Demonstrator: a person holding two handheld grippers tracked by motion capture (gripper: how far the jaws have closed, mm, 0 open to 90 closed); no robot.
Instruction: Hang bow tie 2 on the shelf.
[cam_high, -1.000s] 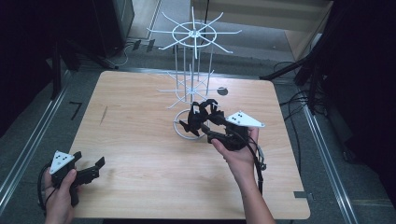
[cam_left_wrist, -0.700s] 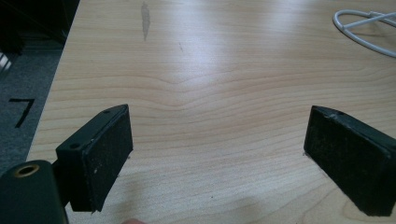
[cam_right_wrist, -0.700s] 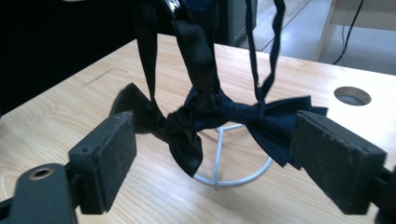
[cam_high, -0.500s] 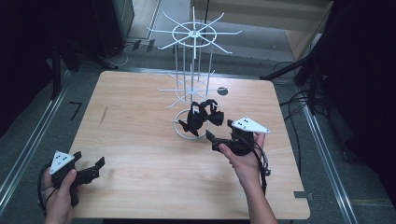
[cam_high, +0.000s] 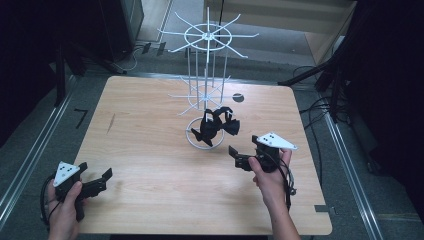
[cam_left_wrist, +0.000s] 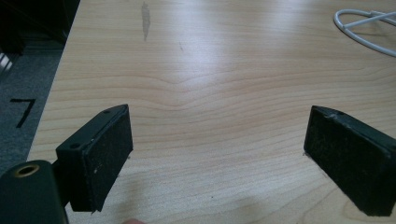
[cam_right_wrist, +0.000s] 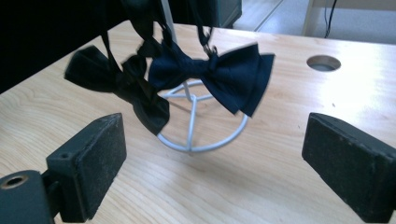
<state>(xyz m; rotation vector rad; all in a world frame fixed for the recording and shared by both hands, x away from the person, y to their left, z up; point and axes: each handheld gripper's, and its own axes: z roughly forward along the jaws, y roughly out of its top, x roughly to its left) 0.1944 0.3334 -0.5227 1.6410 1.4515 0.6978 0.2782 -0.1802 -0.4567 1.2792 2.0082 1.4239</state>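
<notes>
Hanging from the low arms of the white wire rack (cam_high: 206, 75), two bow ties sit just above its ring base (cam_high: 196, 143) near the table (cam_high: 150, 150) middle. In the right gripper view the navy bow tie (cam_right_wrist: 224, 77) hangs right of the black bow tie (cam_right_wrist: 126, 84); both dangle over the ring, and their straps run up out of frame. Right gripper (cam_high: 246, 156) is near the rack on its right side, apart from the ties, aimed at them; its jaws have just been opening and stand wide with nothing between them (pads clear of cloth in its own view). Left gripper (cam_high: 95, 181) is at the near left corner of the table, well apart from the rack, jaws wide over bare wood, holding nothing. A round hole (cam_high: 238, 97) shows in the table behind the rack.
</notes>
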